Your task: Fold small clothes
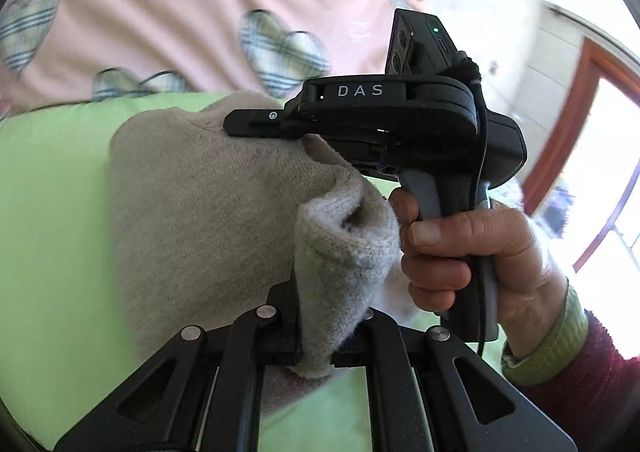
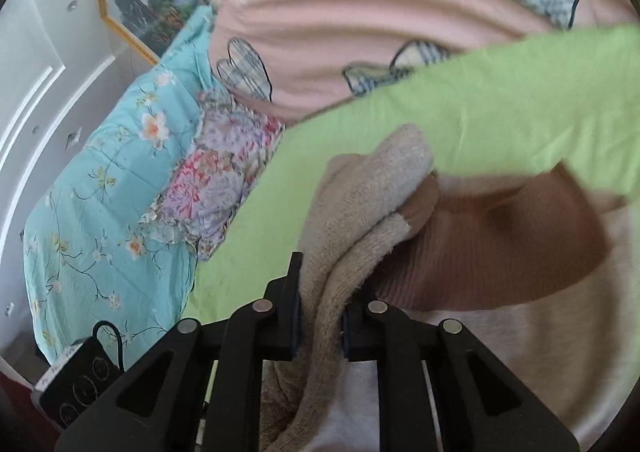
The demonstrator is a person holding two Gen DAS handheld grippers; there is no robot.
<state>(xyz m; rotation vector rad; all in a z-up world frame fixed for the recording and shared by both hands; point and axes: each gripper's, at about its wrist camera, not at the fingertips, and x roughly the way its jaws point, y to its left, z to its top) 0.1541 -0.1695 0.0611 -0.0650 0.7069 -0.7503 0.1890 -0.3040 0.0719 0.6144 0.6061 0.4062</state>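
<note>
Two grippers pinch one beige knit garment (image 1: 208,212) above the green sheet (image 1: 52,220). The left gripper (image 1: 316,356) is clamped on a bunched fold; the right gripper (image 2: 320,316), in a person's hand (image 1: 472,264), is clamped on the knit's ribbed edge. A pink heart-print blanket (image 1: 180,24) lies along the sheet's far edge.
</note>
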